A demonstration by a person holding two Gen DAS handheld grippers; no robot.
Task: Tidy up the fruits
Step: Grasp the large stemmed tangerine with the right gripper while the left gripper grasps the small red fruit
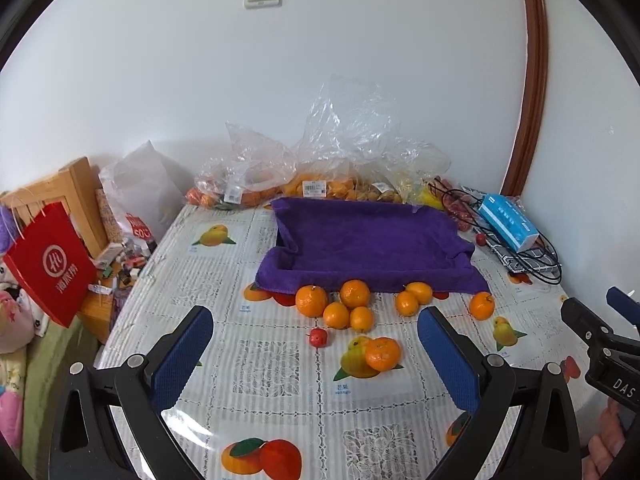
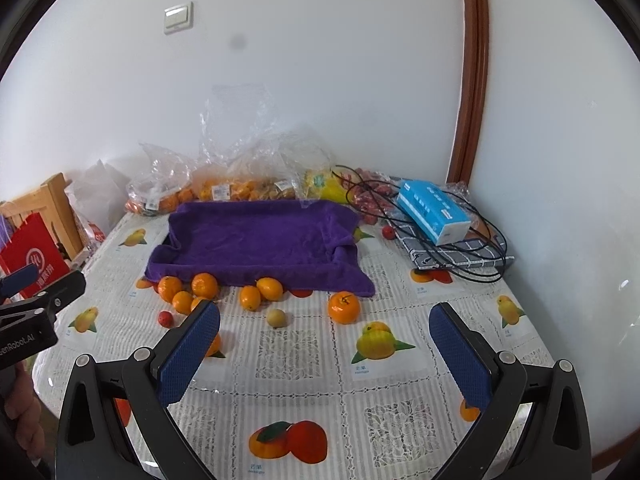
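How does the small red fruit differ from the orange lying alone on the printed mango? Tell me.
The small red fruit is red and much smaller; the orange is orange and bigger. The red fruit lies on a lace-pattern square, the orange on the mango picture. Both lie loose on the table, outside the purple towel.

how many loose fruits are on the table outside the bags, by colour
orange fruits: 8
small red fruits: 2
pale yellow-brown fruit: 1
total: 11
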